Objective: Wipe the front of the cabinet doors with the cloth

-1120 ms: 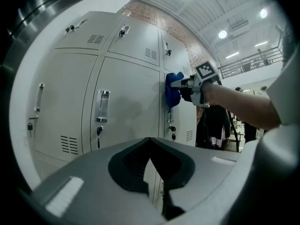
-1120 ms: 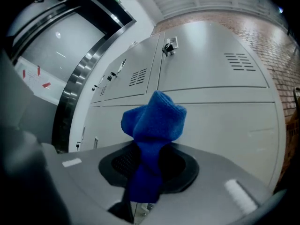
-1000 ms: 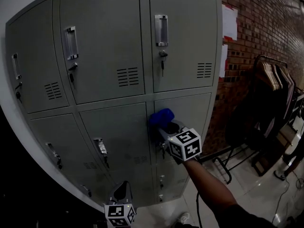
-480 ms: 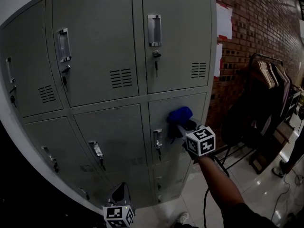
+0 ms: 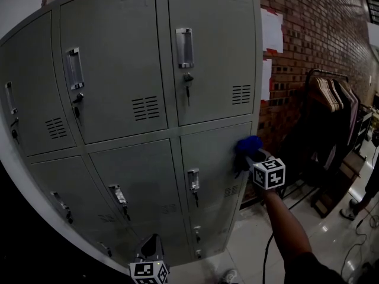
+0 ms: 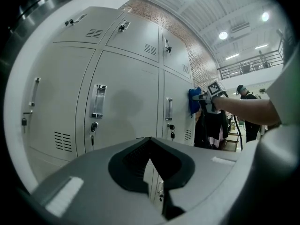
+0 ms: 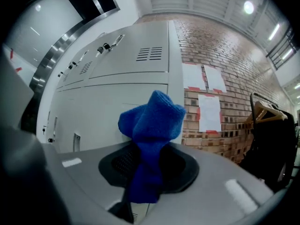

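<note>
A grey metal cabinet (image 5: pixel 136 70) of several locker doors fills the head view. My right gripper (image 5: pixel 250 156) is shut on a bunched blue cloth (image 5: pixel 247 146) and presses it against the right edge of the lower right door (image 5: pixel 213 158). In the right gripper view the cloth (image 7: pixel 152 125) rises from between the jaws of the right gripper (image 7: pixel 146 175), beside the door face. The left gripper (image 5: pixel 151 245) hangs low at the bottom, away from the doors, with its jaws together and nothing in them. The left gripper view shows the left gripper (image 6: pixel 154 172) and, farther off, the cloth (image 6: pixel 194 101).
Handles and keys (image 5: pixel 184 47) stick out from each door. A brick wall (image 5: pixel 308 46) with white papers (image 5: pixel 272 30) adjoins the cabinet on the right. A clothes rack (image 5: pixel 331 99) with dark garments stands at the right. A cable (image 5: pixel 355 235) lies on the tiled floor.
My right gripper has carried the cloth to the right across the lower right door, from near its handle to its right edge. The left gripper has stayed low.
</note>
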The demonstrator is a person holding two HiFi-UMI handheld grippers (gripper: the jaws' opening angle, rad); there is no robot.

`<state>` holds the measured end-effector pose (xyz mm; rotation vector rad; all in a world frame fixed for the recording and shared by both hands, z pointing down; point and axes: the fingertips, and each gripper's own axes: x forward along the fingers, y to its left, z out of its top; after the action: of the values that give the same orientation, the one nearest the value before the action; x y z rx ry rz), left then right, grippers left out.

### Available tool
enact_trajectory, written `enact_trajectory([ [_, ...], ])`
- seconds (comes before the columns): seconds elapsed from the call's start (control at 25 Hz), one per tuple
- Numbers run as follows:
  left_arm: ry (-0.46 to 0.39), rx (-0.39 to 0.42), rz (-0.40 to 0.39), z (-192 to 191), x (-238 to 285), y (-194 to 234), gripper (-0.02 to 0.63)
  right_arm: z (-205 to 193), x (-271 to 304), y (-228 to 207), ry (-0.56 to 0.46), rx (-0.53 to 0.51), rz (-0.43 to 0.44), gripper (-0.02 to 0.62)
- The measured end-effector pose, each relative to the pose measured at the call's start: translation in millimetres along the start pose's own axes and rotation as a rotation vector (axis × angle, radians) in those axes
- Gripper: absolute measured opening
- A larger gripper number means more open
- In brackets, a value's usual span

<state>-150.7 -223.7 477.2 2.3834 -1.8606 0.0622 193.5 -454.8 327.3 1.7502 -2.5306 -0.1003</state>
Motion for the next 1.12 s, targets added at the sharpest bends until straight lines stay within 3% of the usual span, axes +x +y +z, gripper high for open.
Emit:
enact_trajectory([
  [0.12,0.004,0.006,-0.005,-0.6,2.4,-2.3,0.015,-0.9,-4.1,-13.8,0.006,-0.003,-0.029,0.106],
  [0.24,0.005,0.012,-0.01,-2.2,3.3,-4.1,0.014,4.7,-10.7,5.1,-0.024,-0.023,-0.008,0.106],
  [0.48,0.004,0.018,-0.007,0.2,6.2,-3.3,0.015,21.9,-7.4,116.2,-0.097,-0.045,0.191,0.106],
  [0.6,0.006,0.023,-0.006,0.4,6.5,-3.8,0.014,19.7,1.2,173.2,-0.096,-0.1,0.273,0.106],
  [0.8,0.01,0.008,-0.003,-2.4,6.0,-4.5,0.014,8.9,12.6,232.3,-0.069,-0.072,0.369,0.106],
  [1.12,0.005,-0.003,0.012,-3.4,2.9,2.1,0.015,-11.7,21.9,228.8,-0.034,-0.091,0.361,0.103],
])
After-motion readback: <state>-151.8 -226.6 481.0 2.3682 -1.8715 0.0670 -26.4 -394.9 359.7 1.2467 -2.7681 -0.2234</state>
